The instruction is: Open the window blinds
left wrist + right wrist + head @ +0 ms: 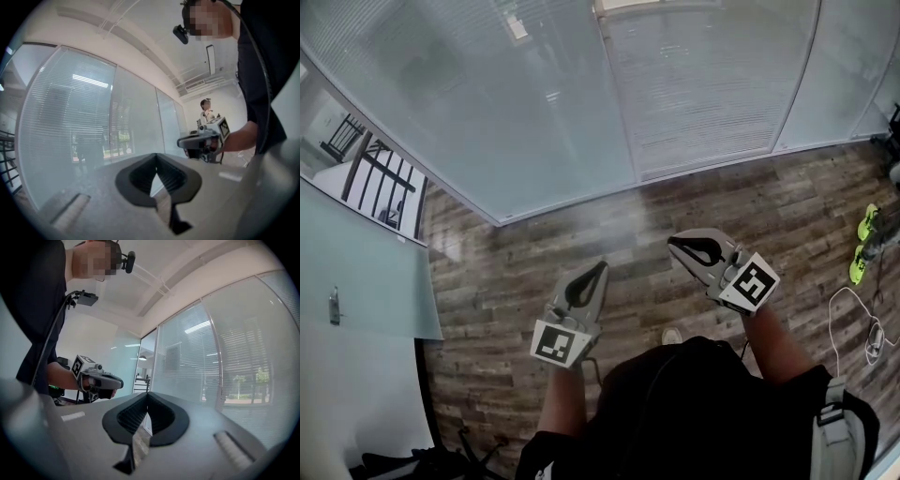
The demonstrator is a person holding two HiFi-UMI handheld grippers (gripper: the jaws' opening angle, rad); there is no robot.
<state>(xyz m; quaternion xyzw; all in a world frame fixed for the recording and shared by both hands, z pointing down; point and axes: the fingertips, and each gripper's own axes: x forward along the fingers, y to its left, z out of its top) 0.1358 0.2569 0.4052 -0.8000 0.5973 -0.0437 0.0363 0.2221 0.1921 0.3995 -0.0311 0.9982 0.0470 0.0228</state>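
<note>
Closed slatted window blinds (703,84) hang behind glass panels ahead; they also show in the left gripper view as blinds (65,117) and in the right gripper view as blinds (234,357). My left gripper (598,268) is held out over the wood floor, jaws shut with nothing between them, well short of the glass. My right gripper (673,244) sits beside it at about the same distance, also shut and empty. Each gripper shows in the other's view: right gripper (180,142), left gripper (121,382). Both point level toward the windows.
Wood plank floor (534,253) runs up to the glass wall. A glass door or panel with a handle (335,306) stands at the left, a railing (384,178) behind it. A cable (853,319) and green items (865,242) lie at the right. Another person (205,108) stands far back.
</note>
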